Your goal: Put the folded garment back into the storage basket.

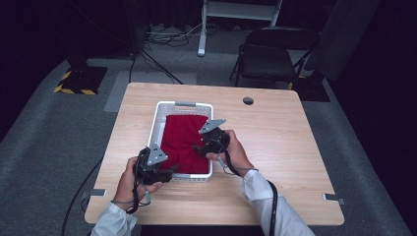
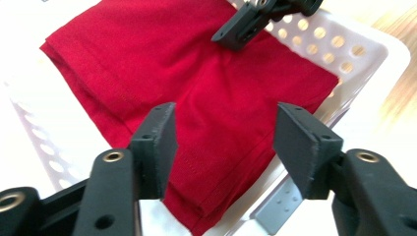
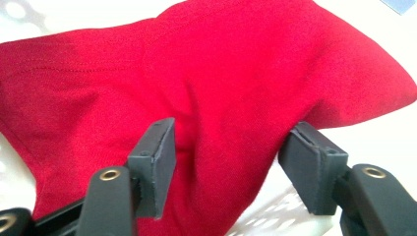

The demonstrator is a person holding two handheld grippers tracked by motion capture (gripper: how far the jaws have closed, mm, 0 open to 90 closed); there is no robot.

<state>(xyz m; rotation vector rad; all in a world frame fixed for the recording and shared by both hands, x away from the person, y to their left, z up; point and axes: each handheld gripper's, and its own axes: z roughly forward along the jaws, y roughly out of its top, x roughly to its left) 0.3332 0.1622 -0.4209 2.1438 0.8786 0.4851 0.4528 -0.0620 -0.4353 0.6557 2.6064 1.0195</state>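
Where the folded red cloth (image 1: 183, 142) lies flat inside the white perforated basket (image 1: 158, 114) on the wooden table (image 1: 275, 142), my left gripper (image 2: 223, 147) hangs over its near corner with jaws apart, gripping nothing, while my right gripper (image 3: 231, 164) straddles its far side, likewise parted and empty.

There are no words, numbers or labels to read anywhere. The one sign is a block (image 1: 80, 81) with yellow and black warning stripes on the floor, far left.
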